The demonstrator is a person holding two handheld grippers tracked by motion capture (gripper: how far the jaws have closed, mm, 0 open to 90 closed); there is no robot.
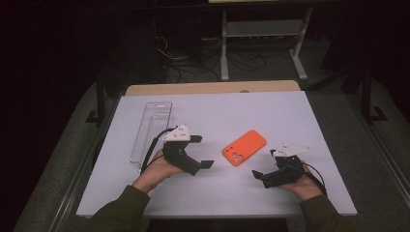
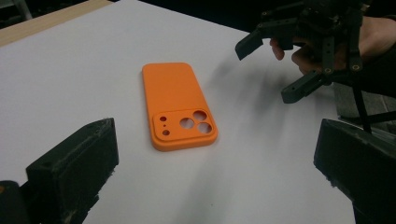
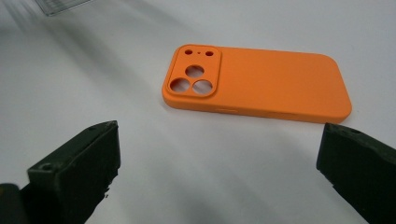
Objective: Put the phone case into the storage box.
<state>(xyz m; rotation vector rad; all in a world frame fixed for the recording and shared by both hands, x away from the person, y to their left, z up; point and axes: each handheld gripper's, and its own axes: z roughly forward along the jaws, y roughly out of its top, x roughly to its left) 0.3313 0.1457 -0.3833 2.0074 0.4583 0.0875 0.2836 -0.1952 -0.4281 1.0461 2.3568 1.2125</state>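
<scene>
A: Entry. Where does the phone case (image 1: 244, 147) lie?

B: Flat on the white table (image 1: 290, 111), back side up, camera cut-outs at the end nearer the person. It sits between the two grippers and touches neither.

A: Left gripper (image 1: 201, 151)?

B: Held in the left hand (image 1: 157, 169), left of the case, jaws spread wide with nothing between them. In the left gripper view the case (image 2: 179, 105) lies ahead of the jaws, well apart from them, and the right gripper (image 2: 275, 65) shows farther off, beyond the case.

A: Right gripper (image 1: 263, 166)?

B: Held in the right hand (image 1: 304, 183), just right of the case and nearer the person. Jaws wide, empty. In the right gripper view the case (image 3: 261, 84) lies ahead of the jaws, apart from both.

A: Anything else on the table?

B: A clear plastic tray (image 1: 152, 128) along the left side, behind the left gripper.
</scene>
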